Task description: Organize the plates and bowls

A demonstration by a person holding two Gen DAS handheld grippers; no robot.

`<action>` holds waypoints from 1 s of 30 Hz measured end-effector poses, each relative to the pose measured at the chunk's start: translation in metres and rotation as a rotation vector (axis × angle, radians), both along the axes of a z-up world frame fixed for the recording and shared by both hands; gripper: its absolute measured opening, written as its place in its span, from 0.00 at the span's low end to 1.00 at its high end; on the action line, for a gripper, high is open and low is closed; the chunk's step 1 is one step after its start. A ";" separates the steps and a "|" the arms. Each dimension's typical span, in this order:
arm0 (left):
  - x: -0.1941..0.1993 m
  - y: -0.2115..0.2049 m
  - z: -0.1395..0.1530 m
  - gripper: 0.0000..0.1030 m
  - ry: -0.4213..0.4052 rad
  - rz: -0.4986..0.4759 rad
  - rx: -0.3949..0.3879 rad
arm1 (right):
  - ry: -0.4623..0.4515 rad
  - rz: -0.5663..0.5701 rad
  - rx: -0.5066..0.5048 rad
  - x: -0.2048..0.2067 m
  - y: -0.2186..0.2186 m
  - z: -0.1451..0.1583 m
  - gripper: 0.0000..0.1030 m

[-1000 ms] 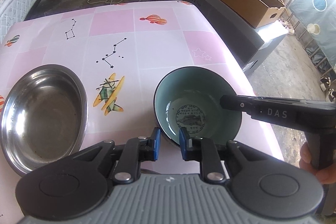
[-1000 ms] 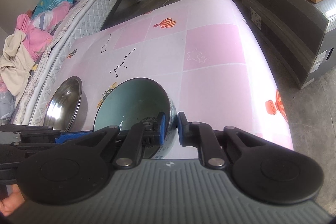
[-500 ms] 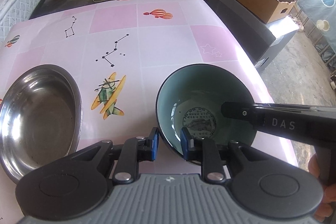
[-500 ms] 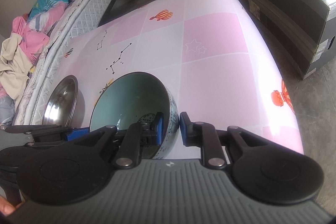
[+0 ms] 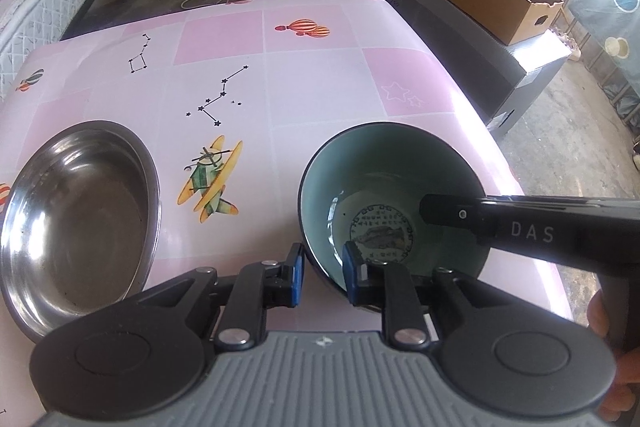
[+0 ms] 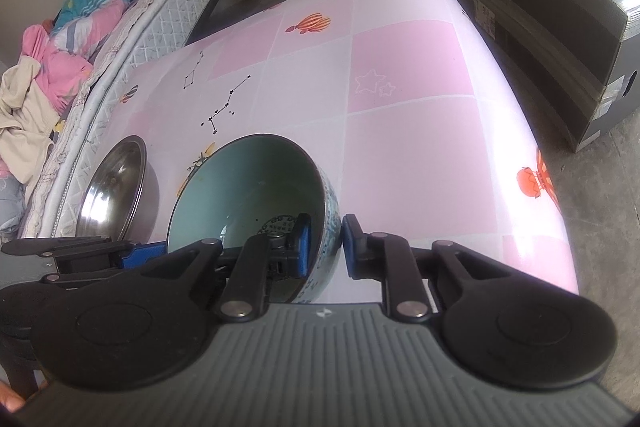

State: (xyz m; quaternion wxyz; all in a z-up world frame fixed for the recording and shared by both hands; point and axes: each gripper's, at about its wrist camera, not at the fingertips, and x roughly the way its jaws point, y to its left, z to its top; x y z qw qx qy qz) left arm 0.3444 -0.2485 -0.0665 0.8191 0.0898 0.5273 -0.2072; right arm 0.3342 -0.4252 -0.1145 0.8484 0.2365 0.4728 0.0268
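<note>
The glazed ceramic bowl [image 5: 390, 201], round, teal inside with a printed medallion, is gripped at its near rim by the left tongs [image 5: 322, 273] and at its patterned side wall by the right tongs [image 6: 323, 245]. Left of both, a shiny steel bowl [image 5: 80, 223] is seen on the glossy pink checked surface [image 5: 320, 83].
</note>
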 end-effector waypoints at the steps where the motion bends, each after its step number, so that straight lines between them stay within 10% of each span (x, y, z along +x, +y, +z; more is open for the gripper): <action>1: 0.000 0.000 0.000 0.20 -0.001 0.000 0.000 | -0.001 0.000 0.000 0.000 0.000 0.000 0.16; 30: -0.003 -0.001 -0.002 0.20 -0.018 0.007 -0.001 | 0.018 -0.020 0.055 -0.008 -0.007 -0.005 0.24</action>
